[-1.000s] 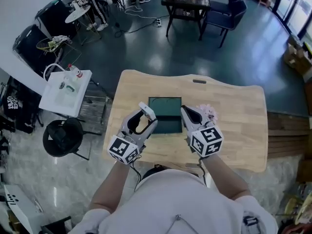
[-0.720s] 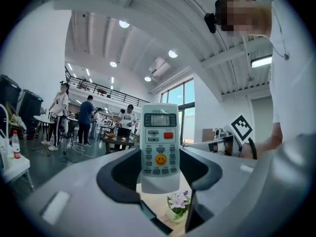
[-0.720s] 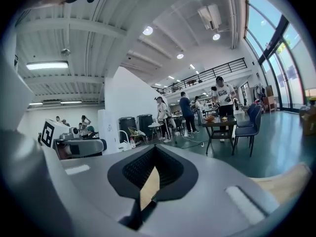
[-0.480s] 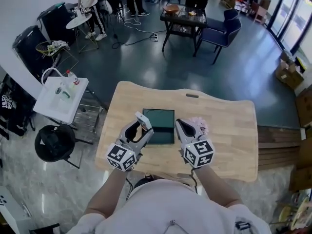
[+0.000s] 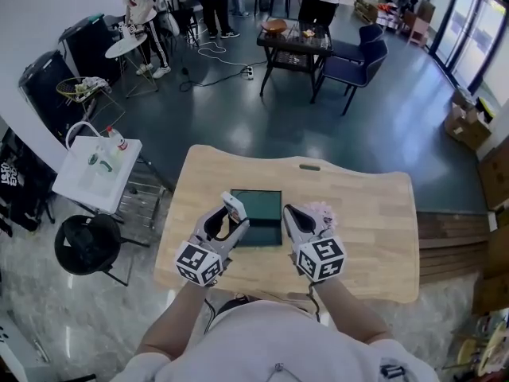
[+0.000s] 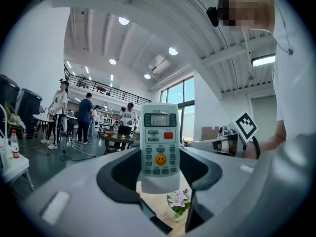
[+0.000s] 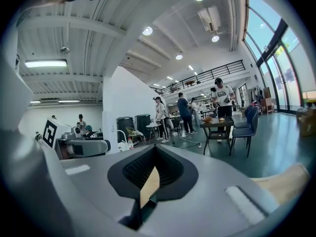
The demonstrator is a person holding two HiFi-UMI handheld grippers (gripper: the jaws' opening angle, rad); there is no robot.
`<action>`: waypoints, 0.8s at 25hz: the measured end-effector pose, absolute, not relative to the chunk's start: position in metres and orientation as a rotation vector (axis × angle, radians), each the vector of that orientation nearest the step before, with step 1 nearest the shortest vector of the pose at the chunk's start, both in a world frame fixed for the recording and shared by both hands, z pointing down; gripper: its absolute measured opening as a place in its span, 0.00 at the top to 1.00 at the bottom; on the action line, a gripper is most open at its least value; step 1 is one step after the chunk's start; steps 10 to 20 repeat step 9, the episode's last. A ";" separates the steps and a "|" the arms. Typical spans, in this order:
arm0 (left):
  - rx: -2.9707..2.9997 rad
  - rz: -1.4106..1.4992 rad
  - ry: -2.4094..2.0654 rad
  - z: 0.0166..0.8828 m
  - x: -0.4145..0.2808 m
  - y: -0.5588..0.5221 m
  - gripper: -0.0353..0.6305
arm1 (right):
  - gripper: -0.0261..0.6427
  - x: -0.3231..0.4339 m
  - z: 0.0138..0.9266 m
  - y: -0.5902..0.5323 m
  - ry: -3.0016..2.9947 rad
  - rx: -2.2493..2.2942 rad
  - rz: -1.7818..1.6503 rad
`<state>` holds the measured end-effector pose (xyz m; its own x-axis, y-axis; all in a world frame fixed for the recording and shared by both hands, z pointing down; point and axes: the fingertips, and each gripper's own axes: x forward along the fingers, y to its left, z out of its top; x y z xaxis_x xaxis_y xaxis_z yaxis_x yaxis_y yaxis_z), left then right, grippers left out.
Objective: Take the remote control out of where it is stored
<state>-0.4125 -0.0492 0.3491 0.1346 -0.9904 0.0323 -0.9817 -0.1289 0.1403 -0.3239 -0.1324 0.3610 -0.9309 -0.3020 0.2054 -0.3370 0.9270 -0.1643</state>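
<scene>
Grips the remote control [image 6: 159, 144] in the left gripper [image 6: 159, 177] at the middle of the left gripper view, jaws pressed against its lower end from both sides. Holds it upright with the button face toward the camera: a small screen at the top, a red button just under it to the right, a yellow smiley button lower down among grey keys. Places it, in the head view, at the gripper's tip over the left edge of the dark green box [image 5: 262, 207], which lies flat on the wooden table [image 5: 366, 213] near the centre of the frame; cannot tell from there how high above the box. Brings the right gripper [image 5: 292, 217] alongside at the box's right edge, near the left one but apart from it, its marker cube [image 5: 320, 259] toward the lower middle of the frame. Draws that gripper's jaws together to a thin slit in the right gripper view, with nothing between them and only a sliver of tabletop showing through. Sets both grippers close to a small pot of pale flowers [image 5: 324, 210], just right of the right gripper's tip. Looks out past the table's far edge to a dark table [image 5: 294, 34] with chairs at upper centre and standing people at upper left.
</scene>
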 end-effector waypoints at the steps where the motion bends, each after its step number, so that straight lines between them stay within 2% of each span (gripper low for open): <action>1: 2.268 -0.101 -1.982 0.350 -0.413 -0.050 0.58 | 0.92 -0.324 0.362 -0.133 -2.909 0.489 0.294; 20: 2.257 -0.088 -1.972 0.355 -0.421 -0.050 0.58 | 0.92 -0.332 0.361 -0.130 -2.904 0.481 0.292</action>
